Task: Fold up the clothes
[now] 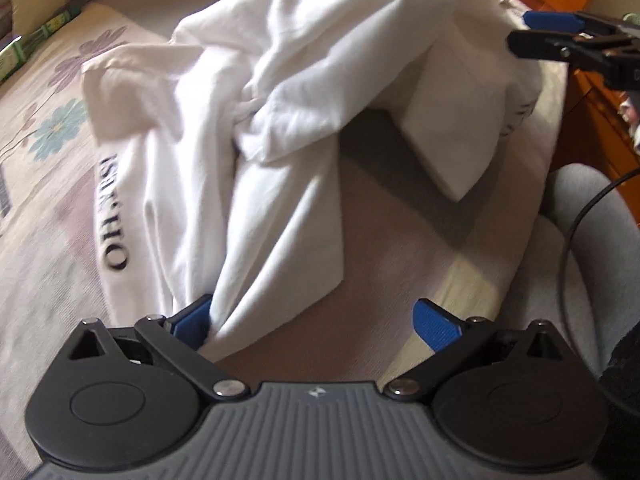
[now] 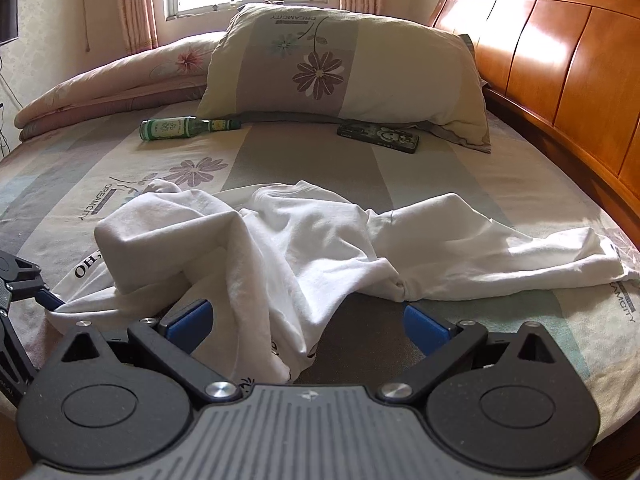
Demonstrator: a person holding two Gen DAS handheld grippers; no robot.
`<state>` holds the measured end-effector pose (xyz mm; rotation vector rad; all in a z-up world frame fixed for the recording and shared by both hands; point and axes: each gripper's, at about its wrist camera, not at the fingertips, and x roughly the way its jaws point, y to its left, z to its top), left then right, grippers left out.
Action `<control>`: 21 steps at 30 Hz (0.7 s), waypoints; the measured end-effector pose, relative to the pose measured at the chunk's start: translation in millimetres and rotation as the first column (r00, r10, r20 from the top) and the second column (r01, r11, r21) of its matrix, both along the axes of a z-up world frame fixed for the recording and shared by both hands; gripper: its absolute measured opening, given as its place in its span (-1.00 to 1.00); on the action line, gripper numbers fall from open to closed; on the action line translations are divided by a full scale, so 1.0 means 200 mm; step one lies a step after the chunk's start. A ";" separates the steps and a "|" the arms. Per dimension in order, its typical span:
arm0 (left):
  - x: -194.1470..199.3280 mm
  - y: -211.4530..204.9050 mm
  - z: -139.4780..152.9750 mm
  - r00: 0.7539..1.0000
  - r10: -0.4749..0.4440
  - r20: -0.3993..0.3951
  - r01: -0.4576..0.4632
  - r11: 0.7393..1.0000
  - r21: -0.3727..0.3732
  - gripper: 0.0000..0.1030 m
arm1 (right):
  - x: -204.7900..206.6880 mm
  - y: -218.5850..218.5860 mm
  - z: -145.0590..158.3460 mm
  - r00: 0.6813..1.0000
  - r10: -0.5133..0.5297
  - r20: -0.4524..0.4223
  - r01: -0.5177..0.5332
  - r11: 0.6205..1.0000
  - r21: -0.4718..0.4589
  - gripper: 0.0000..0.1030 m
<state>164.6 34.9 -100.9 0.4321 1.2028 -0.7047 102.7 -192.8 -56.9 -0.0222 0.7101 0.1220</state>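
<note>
A white T-shirt (image 2: 304,240) with black lettering lies crumpled on the bed; it also shows in the left wrist view (image 1: 280,112). My left gripper (image 1: 312,322) is open, its left pad touching a hanging fold of the shirt near the hem. My right gripper (image 2: 308,324) is open, with a fold of the shirt lying between its pads. The right gripper also appears at the upper right of the left wrist view (image 1: 556,36), beside the shirt's far edge. The left gripper shows at the left edge of the right wrist view (image 2: 24,284).
The floral bedsheet (image 2: 300,160) covers the bed. A pillow (image 2: 344,68), a green bottle (image 2: 180,128) and a dark phone case (image 2: 380,136) lie behind the shirt. A folded quilt (image 2: 112,84) lies at the back left. A wooden headboard (image 2: 560,60) stands on the right.
</note>
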 end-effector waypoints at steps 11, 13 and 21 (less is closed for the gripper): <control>0.06 0.50 0.07 0.932 0.318 0.171 -0.354 0.900 0.256 0.98 | -0.03 -0.01 0.02 1.000 -0.001 0.018 0.000 0.999 0.033 1.00; 0.03 0.49 0.11 0.940 0.310 0.145 -0.335 0.920 0.204 0.98 | -0.03 0.02 0.03 0.999 0.022 0.025 -0.022 0.999 0.027 1.00; -0.11 0.20 0.26 0.987 0.128 0.097 -0.123 0.991 -0.050 0.98 | -0.02 0.18 0.07 0.992 0.113 0.052 -0.113 0.994 0.007 1.00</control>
